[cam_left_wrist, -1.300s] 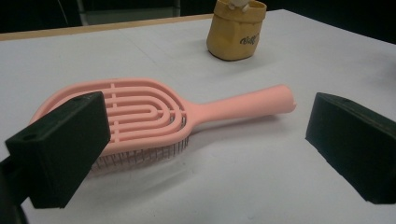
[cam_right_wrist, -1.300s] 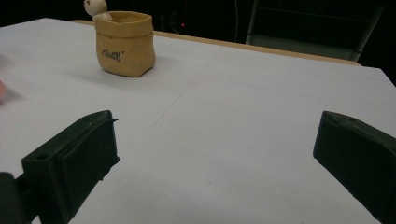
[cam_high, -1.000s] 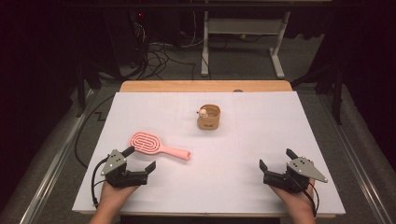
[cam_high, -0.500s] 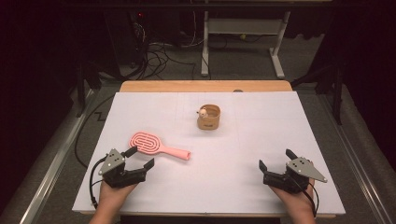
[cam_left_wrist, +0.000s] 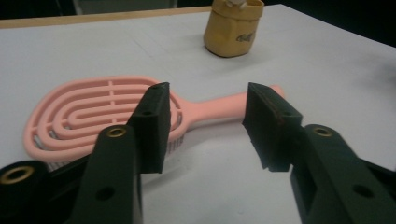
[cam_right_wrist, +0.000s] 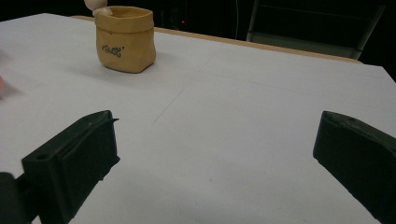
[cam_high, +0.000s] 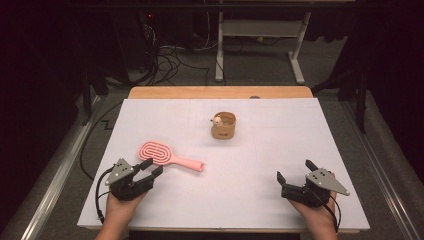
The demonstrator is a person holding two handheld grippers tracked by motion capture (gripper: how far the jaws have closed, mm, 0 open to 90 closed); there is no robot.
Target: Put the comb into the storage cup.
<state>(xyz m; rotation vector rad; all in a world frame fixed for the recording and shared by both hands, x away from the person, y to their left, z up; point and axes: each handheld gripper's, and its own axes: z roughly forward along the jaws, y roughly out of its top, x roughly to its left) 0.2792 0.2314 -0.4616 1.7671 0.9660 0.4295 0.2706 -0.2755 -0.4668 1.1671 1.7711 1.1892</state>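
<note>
Edging forward, left gripper [cam_high: 151, 168] now has its parted jaws just short of the pink hairbrush [cam_high: 169, 156]; right gripper [cam_high: 295, 172] gapes wide.

hairbrush [cam_left_wrist: 112, 109]: smooth pink plastic, matt | pot [cam_right_wrist: 125, 38]: tan, matt | table [cam_high: 270, 165]: matt white sheet, wood edge

A pink hairbrush [cam_high: 160, 154] with a looped slotted pattern and a mustard-tan pouch [cam_high: 223, 126] bearing small dark lettering lie on the white desk [cam_high: 260, 165], near black fingers [cam_left_wrist: 152, 123].
</note>
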